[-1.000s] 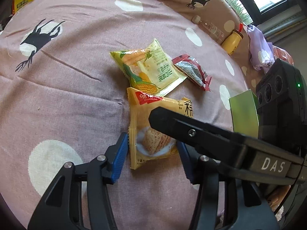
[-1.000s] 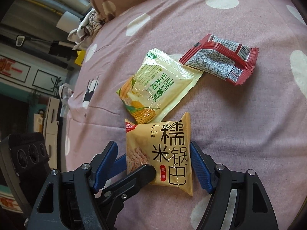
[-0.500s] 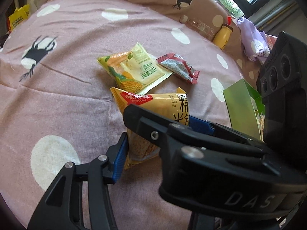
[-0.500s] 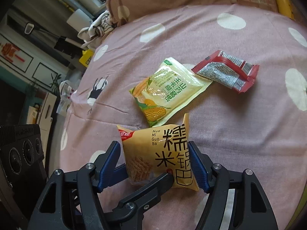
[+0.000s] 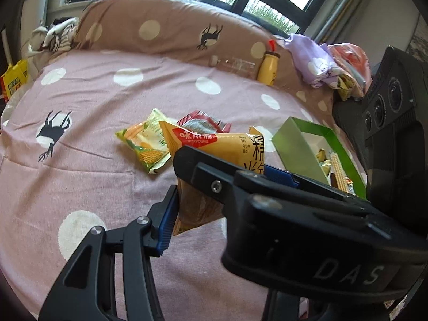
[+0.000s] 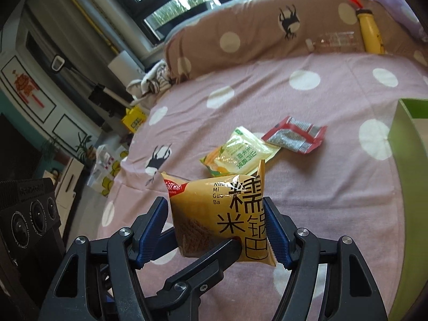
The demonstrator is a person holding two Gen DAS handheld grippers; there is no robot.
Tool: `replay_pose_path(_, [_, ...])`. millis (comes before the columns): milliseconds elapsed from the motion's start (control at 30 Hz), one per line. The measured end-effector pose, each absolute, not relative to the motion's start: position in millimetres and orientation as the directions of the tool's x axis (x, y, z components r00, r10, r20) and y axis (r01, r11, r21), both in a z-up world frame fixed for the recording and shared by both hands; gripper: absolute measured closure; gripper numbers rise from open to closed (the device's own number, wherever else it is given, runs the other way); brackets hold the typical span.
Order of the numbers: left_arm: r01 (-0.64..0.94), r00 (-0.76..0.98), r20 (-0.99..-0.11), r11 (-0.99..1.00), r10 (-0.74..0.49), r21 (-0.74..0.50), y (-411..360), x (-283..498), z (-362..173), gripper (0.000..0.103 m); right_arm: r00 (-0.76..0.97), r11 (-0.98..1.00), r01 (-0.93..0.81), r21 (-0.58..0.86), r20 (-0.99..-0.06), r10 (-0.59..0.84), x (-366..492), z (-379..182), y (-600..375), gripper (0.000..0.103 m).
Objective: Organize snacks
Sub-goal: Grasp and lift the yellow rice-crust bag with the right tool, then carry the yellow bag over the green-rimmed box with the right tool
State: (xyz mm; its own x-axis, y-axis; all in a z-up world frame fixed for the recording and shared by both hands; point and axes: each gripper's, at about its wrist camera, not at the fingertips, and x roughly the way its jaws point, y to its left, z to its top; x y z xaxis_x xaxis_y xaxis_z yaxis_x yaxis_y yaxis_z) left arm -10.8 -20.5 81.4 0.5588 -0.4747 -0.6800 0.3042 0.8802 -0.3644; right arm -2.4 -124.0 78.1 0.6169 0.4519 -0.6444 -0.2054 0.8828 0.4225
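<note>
An orange rice-cracker bag (image 5: 222, 144) (image 6: 219, 214) hangs above the pink dotted bedspread (image 5: 93, 101), held from two sides. My left gripper (image 5: 203, 208) is shut on its lower part; only its left blue pad (image 5: 167, 219) shows, because the right gripper's black body crosses in front of the other. My right gripper (image 6: 214, 230) is shut on the bag's side edges between both blue pads. On the bed behind lie a yellow-green corn snack bag (image 5: 141, 144) (image 6: 238, 155) and a red packet (image 5: 203, 123) (image 6: 294, 136). To the right stands an open green box (image 5: 294, 144) (image 6: 406, 160) holding several snacks.
A brown dotted pillow (image 5: 160, 26) lines the far edge, with a yellow bottle (image 5: 267, 69) and a clear bottle (image 5: 235, 65) against it. Purple cloth (image 5: 313, 64) is piled at the back right. A yellow box (image 5: 13, 83) sits past the bed's left edge.
Both grippers narrowed onto the orange bag and lifted it off the bedspread. Both views rose and tipped up, bringing the pillow, window and green box into sight.
</note>
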Motion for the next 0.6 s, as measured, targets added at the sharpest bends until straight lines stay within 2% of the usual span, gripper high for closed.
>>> replay_pose_path(267, [0.373,0.610,-0.630,0.875,-0.481,-0.308,-29.7,-27.0,93.2,0.057,0.690,0.887,-0.208,0.412,-0.581,0.431,-24.7,90.3,-132.1,0.030])
replay_pose_path(600, [0.395,0.633,-0.599,0.870,-0.490,-0.294,-33.9,-34.1,97.2,0.057,0.729,0.886,-0.198,0.419,-0.541,0.419,-38.1,94.2,-138.1,0.030])
